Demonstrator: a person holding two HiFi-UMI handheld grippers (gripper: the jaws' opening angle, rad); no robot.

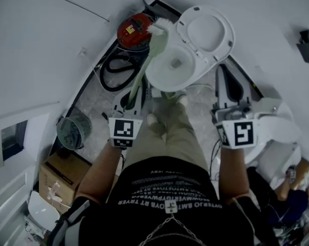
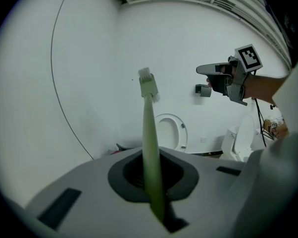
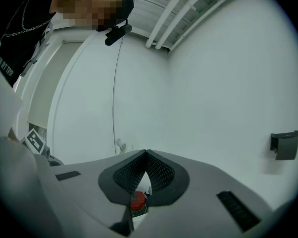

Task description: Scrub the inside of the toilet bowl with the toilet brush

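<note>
Head view has the person standing square in front of the toilet bowl [image 1: 159, 84], with its seat and lid [image 1: 208, 32] tipped up against the wall. The left gripper [image 1: 134, 95] is clenched on the pale green handle of the toilet brush [image 1: 148, 60]. In the left gripper view the handle runs straight up from between the jaws of that gripper [image 2: 151, 155]. The bristle head [image 2: 148, 83] shows against bare white wall, above the raised seat [image 2: 171, 130], so the brush is up in the air and not down in the bowl. From above, the bristles [image 1: 158, 28] fall over the bowl's back left edge.

That left side is crowded. A red round device [image 1: 134, 29] sits just beside the bristles in the corner, and a black hose [image 1: 111, 73] loops on the floor below it, along the foot of the wall. Nearer the person stand a wire basket [image 1: 73, 132] and a cardboard box [image 1: 59, 176].

The right gripper [image 1: 225, 73] is held well apart, off the bowl's right rim. Its jaws [image 3: 145, 155] are pressed together at the tips with nothing held, only a sliver of the red device showing through the gap beneath them. A dark bracket [image 3: 286, 145] juts from the wall to its right, and another white toilet [image 2: 242, 139] stands on that side too.
</note>
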